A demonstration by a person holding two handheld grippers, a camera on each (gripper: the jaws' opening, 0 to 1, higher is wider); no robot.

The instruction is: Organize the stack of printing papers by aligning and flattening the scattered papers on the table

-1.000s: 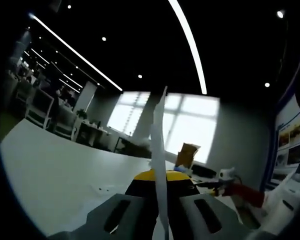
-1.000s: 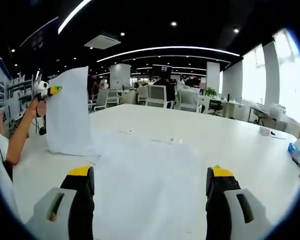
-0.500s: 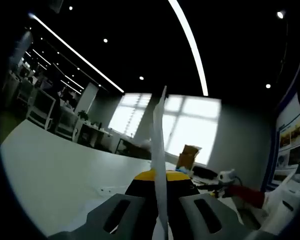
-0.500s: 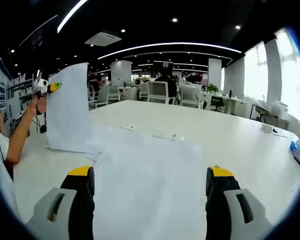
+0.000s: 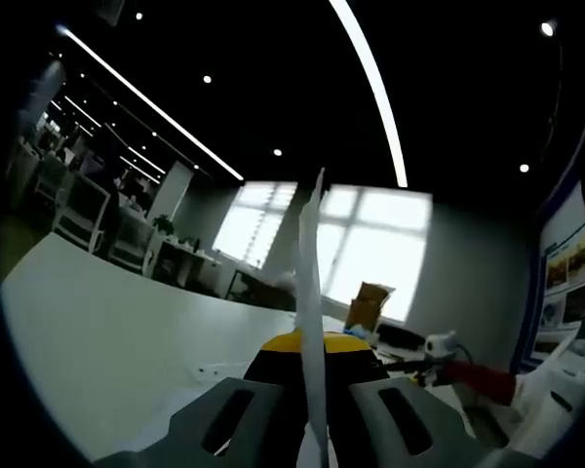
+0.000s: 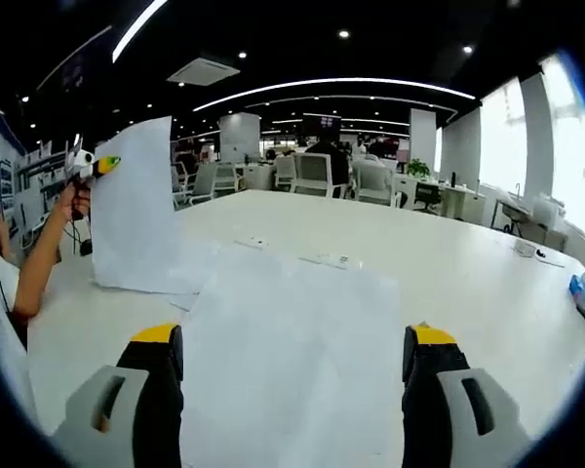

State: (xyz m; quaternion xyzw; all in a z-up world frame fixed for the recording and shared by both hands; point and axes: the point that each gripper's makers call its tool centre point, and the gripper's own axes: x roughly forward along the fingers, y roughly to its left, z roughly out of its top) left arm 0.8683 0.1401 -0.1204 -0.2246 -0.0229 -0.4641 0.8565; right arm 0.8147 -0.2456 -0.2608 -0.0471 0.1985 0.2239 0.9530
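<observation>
Paper (image 5: 310,292) pinched in left tool (image 5: 312,375) (right tool (image 6: 292,366) agape).

Thin matt white paper sheets (image 6: 292,361) on a smooth, faintly glossy white table (image 6: 468,273) — fingers (image 6: 161,375) matt black plastic.

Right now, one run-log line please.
left gripper: shut on sheet, held upright | right gripper: open over flat paper | table: white

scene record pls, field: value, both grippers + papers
left gripper: shut on lifted sheet
lifted sheet: held upright by its top corner, bottom edge at the table
right gripper: open, jaws wide apart
flat sheet: lies on table between the right jaws
table: white, small items farther back
hand: holds left gripper
</observation>
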